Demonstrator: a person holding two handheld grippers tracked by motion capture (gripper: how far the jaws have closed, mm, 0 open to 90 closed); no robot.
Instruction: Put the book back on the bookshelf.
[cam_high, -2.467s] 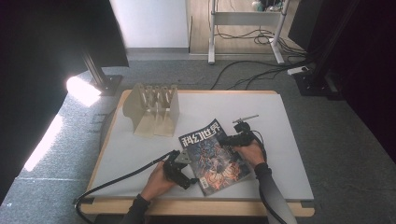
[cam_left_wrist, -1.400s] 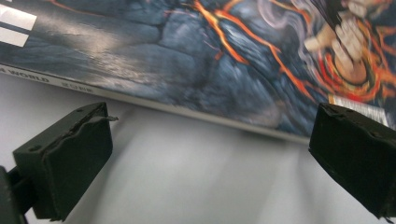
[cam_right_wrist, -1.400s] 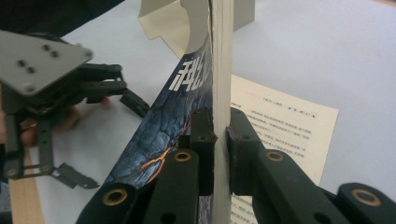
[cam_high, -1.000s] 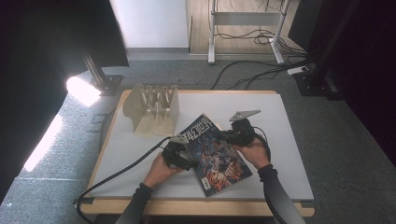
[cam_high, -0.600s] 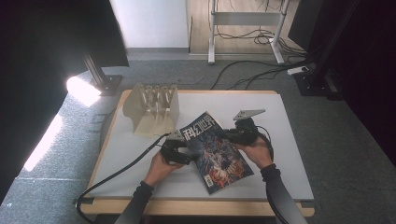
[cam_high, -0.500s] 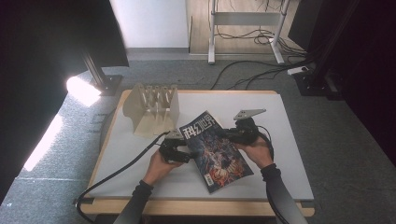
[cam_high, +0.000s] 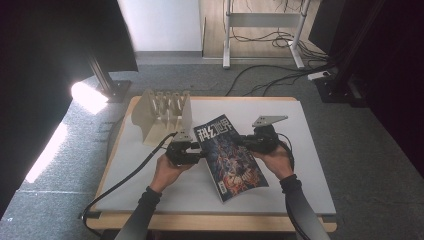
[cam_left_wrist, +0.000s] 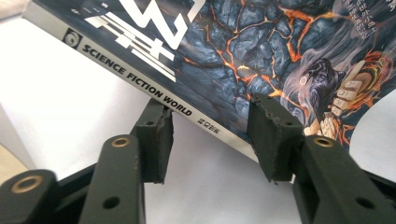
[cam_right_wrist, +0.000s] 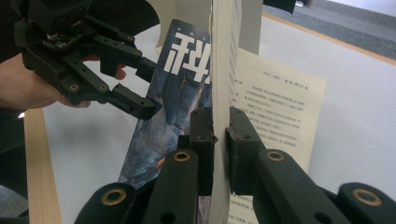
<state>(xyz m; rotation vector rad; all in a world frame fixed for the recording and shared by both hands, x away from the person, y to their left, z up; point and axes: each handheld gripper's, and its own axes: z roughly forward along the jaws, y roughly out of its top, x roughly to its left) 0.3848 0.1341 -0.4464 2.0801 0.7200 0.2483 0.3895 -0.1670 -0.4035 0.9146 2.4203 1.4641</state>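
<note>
While the desk (cam_high: 310, 150) carries the magazine (cam_high: 231, 155) at its middle, the right gripper (cam_right_wrist: 219, 126) pinches the page edge; the left gripper (cam_left_wrist: 208, 135), fingers spread, straddles the spine. Judged best: close squarely there, lifting both ends evenly.

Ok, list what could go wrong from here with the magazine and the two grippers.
1. The right gripper pinches only the page edges of the magazine, and a page already hangs loose in the right gripper view. Lifting by it may tear or crease pages.
2. The left gripper stands open astride the spine and grips nothing, so that side could sag or slide.
3. The rack stands close behind; pushing the magazine forward may knock it.
</note>
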